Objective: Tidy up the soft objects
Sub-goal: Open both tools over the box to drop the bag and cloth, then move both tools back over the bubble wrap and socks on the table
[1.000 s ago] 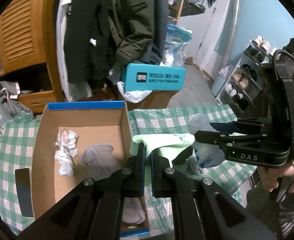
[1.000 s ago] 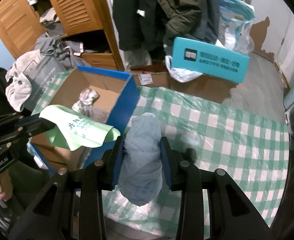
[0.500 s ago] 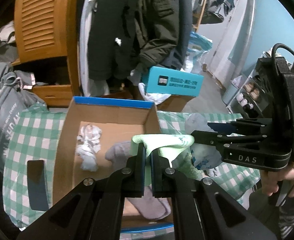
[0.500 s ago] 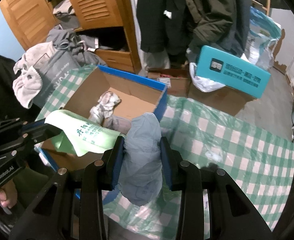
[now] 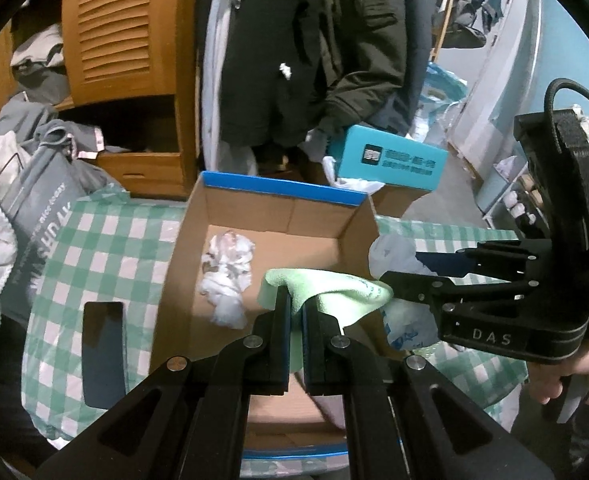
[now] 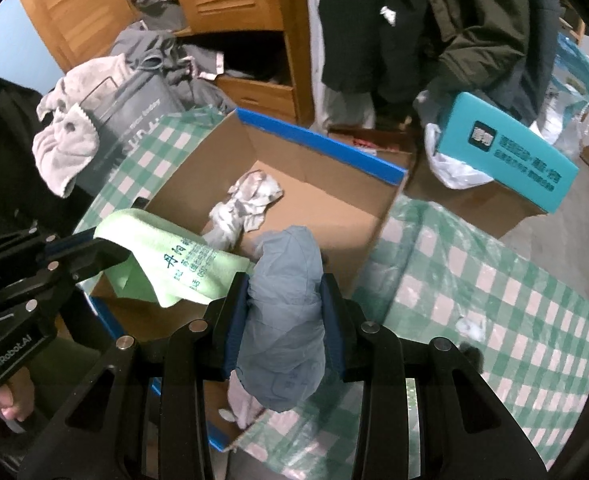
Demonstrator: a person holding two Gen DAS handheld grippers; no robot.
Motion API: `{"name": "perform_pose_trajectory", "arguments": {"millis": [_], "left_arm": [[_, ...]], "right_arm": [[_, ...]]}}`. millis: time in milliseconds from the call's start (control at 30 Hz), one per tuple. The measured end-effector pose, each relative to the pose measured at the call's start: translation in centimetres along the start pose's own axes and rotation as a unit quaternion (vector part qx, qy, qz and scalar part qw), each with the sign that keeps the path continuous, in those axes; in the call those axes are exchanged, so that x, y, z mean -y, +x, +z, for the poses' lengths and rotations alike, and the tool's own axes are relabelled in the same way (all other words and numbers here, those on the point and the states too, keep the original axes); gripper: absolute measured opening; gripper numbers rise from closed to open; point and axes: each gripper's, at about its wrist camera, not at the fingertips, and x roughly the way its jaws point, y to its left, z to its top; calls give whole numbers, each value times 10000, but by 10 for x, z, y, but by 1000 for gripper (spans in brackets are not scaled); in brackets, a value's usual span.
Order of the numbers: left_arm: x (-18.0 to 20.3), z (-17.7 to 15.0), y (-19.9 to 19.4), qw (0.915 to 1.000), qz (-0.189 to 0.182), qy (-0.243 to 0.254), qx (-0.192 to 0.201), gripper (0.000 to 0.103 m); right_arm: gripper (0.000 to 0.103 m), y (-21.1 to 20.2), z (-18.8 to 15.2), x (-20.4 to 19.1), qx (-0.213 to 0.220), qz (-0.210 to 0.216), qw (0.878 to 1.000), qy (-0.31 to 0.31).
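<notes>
A green cloth (image 5: 326, 292) is pinched between the pressed-together fingers of the left gripper (image 5: 296, 308), and a grey-blue bundle (image 6: 284, 312) is clamped between the fingers of the right gripper (image 6: 284, 300); both are held over the open cardboard box (image 5: 270, 216). A crumpled white rag (image 5: 226, 272) lies inside the box, which stands on the green-checked worktop (image 5: 106, 248).

louvered wooden wardrobe (image 5: 106, 36), pale blue wall (image 5: 566, 40) (dim light)
</notes>
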Motion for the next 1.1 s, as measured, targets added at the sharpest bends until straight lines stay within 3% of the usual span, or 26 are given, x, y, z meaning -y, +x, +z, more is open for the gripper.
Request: {"name": "perform_pose_trajectory", "arguments": {"millis": [300,467,533,767,900,1100], "left_arm": [[-13,-2,6,9997,109,-183,-129,5],[-15,-3,8,9993,190,-264,-196,22],[-13,-3,7,9993,242,-227,-168,28],[-4,-4,7,9996,229,-85,-139,40],[1,-5,10,9998,103,-93,-172,40],[11,-4,10,9999,-64,-83,-128,41]], "right_arm": [[37,13,3,-7,-95,207,9997,1],[42,12,3,-8,-69,260,9996,-10],[49,11,2,-7,-48,249,9997,-10],[55,2,3,-1,54,214,9997,69],[61,-4,-1,6,121,138,9998,106],[61,-12,-9,18,150,51,9997,184]]}}
